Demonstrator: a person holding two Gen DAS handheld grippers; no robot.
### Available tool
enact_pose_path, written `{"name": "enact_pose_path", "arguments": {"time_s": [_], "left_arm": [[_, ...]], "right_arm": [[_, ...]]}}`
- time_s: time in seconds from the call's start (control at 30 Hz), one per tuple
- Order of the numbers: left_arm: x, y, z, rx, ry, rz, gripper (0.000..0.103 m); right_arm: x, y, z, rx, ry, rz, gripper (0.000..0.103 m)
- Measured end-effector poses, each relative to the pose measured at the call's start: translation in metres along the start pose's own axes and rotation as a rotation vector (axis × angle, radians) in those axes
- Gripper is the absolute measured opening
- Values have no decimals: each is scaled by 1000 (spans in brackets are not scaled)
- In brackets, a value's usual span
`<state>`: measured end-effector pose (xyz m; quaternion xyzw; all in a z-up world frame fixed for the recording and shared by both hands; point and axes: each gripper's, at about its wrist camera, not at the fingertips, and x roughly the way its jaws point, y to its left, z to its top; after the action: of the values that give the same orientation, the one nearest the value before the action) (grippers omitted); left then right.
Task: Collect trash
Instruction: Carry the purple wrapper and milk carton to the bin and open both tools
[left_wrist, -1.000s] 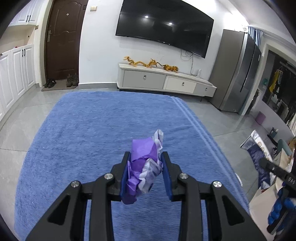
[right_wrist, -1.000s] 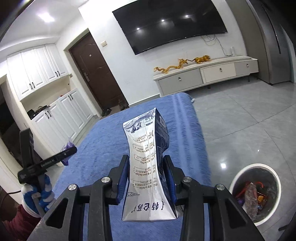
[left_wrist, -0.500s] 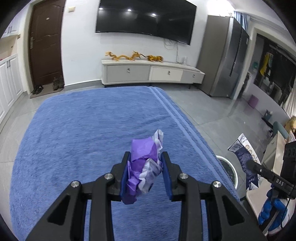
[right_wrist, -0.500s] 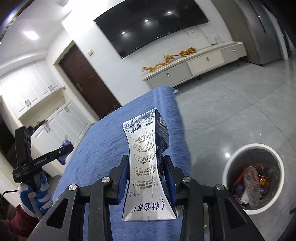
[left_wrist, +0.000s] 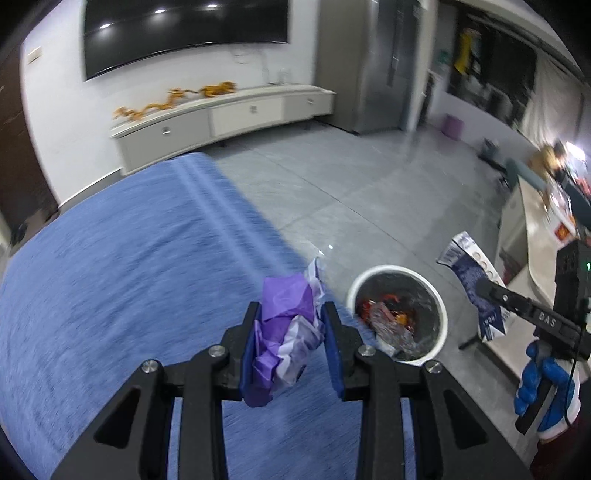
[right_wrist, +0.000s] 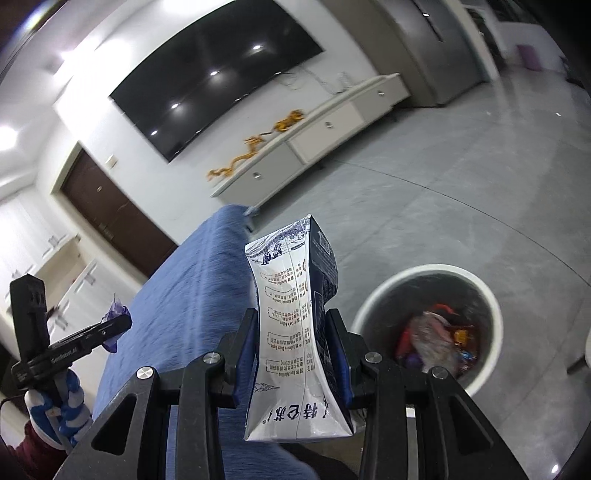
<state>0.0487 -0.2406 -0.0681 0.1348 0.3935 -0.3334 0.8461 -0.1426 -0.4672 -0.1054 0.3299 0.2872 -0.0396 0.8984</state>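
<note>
This is a home living room. A large dark television (right_wrist: 218, 81) hangs on a white wall above a long low white cabinet (left_wrist: 225, 118) carrying golden dragon ornaments (right_wrist: 255, 153). There is a brown entry door (right_wrist: 110, 218), grey tiled floor (left_wrist: 369, 192) and a blue rug (left_wrist: 129, 266).

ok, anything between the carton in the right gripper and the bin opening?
Nothing visible. The milk carton is clamped in the right gripper; the white bin stands open on bare floor beside it, partly filled.

Crumpled purple wrapper (left_wrist: 286, 332) and squeezed carton (right_wrist: 295, 332), both clamped.
</note>
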Motion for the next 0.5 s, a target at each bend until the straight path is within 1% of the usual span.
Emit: {"name": "enact_pose_path", "arguments": {"time_s": [0.1, 0.27, 0.4, 0.5], "left_arm": [[21, -28, 10, 61, 29, -20, 30], [54, -70, 15, 146, 77, -52, 30], [77, -95, 20, 194, 101, -67, 31], [96, -108, 25, 205, 124, -82, 31]], "right_arm": [[-2, -19, 1, 43, -2, -21, 35], [0, -42, -1, 83, 10, -48, 35], [5, -57, -3, 107, 22, -71, 35], [10, -68, -1, 114, 31, -97, 35]]}}
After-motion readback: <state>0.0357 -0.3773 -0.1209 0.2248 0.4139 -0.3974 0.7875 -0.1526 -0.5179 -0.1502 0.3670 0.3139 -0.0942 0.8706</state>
